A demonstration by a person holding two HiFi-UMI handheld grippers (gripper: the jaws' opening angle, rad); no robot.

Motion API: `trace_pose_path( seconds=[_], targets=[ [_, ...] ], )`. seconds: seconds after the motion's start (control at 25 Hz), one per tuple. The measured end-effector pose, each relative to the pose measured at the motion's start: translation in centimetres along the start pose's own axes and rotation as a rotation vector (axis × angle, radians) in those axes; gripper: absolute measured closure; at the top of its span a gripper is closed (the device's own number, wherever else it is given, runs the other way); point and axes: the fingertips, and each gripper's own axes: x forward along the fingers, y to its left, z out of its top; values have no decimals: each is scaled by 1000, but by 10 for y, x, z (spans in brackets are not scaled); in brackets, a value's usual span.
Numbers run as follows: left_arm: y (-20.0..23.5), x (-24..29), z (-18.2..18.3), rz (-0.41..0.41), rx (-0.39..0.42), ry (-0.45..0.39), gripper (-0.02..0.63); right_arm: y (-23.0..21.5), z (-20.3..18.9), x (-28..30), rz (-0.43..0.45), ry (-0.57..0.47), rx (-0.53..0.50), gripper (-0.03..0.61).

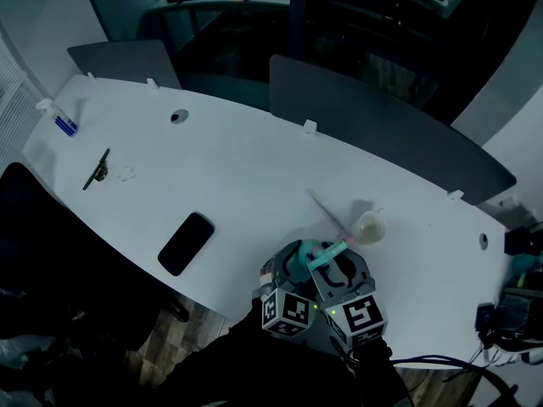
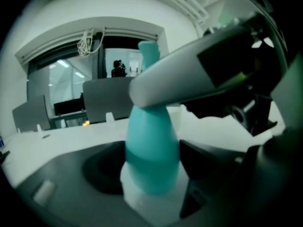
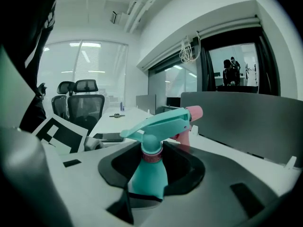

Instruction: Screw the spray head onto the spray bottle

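Both grippers work at 6 o'clock of the white curved table (image 1: 254,168), over its near edge (a flat black phone (image 1: 186,242) lies off at their 9 o'clock). Left gripper (image 2: 154,174): jaws set wide and clamped on the belly of the teal plastic spray bottle (image 2: 150,141), which stands upright between the pads and off the tabletop. Right gripper (image 3: 147,186): clenched on the bottle's narrow upper part, just under the pink threaded collar (image 3: 151,156). The teal trigger spray head (image 3: 163,123) sits on the neck, nozzle toward 2 o'clock in the right gripper view. Step judged: head seated, collar being tightened. How far the thread has run cannot be told. Next move likely calls for the left grip to keep the body from spinning while the right shifts up onto the collar or head and turns it clockwise, square to the neck so the thread does not cross.
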Motion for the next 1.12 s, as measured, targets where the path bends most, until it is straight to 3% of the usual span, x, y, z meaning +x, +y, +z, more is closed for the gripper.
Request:
trace_pose_path(
  seconds=[0.2,0.44,0.88,1.12],
  targets=[
    [-8,-6,-5,-195,204,-14,249,-1,-5,0,65,58,3,431],
    [-7,-4,-3,-194,179,6,264,-1,-4,2,20,23,-22,428],
    [-5,-3,-3,-187,160,6,265,-10,11,-13,-26,-107,90,428],
    [-6,-3,-2,-193,168,9,265,-8,14,-10,-3,-89,18,445]
  ],
)
